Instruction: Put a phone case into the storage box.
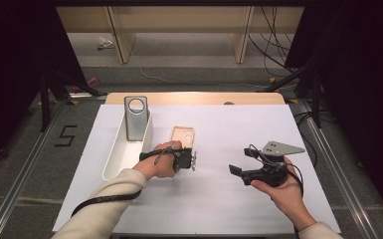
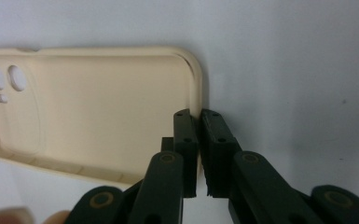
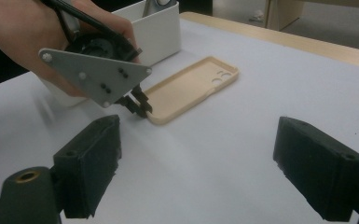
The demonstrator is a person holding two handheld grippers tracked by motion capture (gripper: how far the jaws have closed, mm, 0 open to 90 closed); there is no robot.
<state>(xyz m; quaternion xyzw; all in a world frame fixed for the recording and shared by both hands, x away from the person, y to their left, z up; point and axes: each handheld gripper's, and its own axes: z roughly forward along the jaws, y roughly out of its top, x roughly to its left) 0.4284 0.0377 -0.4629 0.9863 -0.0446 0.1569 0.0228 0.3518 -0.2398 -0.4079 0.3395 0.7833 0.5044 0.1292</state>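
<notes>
- The left gripper [image 2: 199,116] has its jaws pinched almost fully together on the near rim of the beige phone case [image 2: 93,112]: one pad sits inside the wall, the other outside it. A thin wall leaves no room for a wider grasp, which seems to be why the jaws are brought in at the edge rather than over the flat back.
- The phone case lies open side up on the white table cover [image 1: 239,124], near the middle and just right of the white bin [image 1: 110,160]. Lying that way, its raised rim is the one part that the jaws can bite.
- The case stretches away from the left gripper toward the far side; its camera cutouts are at the far end, so the grip is at the near end, close to a corner.
- A grey phone case [image 1: 136,118] stands upright in the far end of the bin, so the beige one is probably meant to join it there.
- The right gripper [image 3: 198,163] is held off the table to the right, well apart from the case. Its jaws are wide apart with nothing between them, seemingly kept clear of the left hand's work.
</notes>
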